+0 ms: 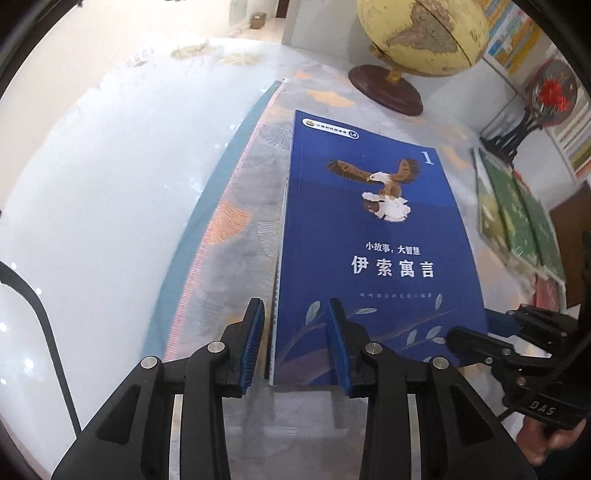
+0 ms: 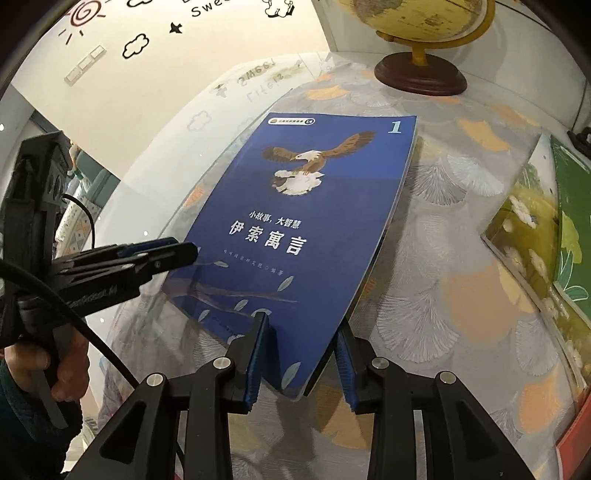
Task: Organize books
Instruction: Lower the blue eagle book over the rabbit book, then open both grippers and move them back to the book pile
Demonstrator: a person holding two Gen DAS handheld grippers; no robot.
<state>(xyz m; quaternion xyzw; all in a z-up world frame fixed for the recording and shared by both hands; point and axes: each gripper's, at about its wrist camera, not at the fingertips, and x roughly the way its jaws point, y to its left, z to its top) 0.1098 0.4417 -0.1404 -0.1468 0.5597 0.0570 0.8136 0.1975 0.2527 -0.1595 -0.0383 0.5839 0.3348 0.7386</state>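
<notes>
1. At the far left of your right wrist view, your hand (image 2: pixel 55 365) in a dark sleeve grips the handle of the left gripper (image 2: pixel 184 253), whose black fingers reach in to the blue book's left edge.
2. In the left wrist view, your left gripper (image 1: pixel 297 341) straddles the near left corner of the blue book (image 1: pixel 373 240). The spine edge runs between the two blue pads, and neither pad presses on it, so this claw is released.
3. The blue book, with an eagle on its cover and a "1" at the top corner, lies flat on a patterned tablecloth (image 1: pixel 236 229) with orange and grey fan-shaped leaves, over a white table (image 1: pixel 92 192).
4. Your right gripper (image 2: pixel 306 356) sits at the book's near right corner. That corner of the blue book (image 2: pixel 306 206) lies between the pads, with a gap showing on each side: the claw is slack, not clenched.
5. Behind the book stands a yellow globe (image 1: pixel 421 33) on a dark wooden base, well apart from the cover.
6. To the right lie green picture books (image 2: pixel 554 229) in a loose spread on the cloth, near the blue book without touching it.
7. At the right edge of the left wrist view, the right gripper (image 1: pixel 476 332) points in at the book's lower right corner.
</notes>
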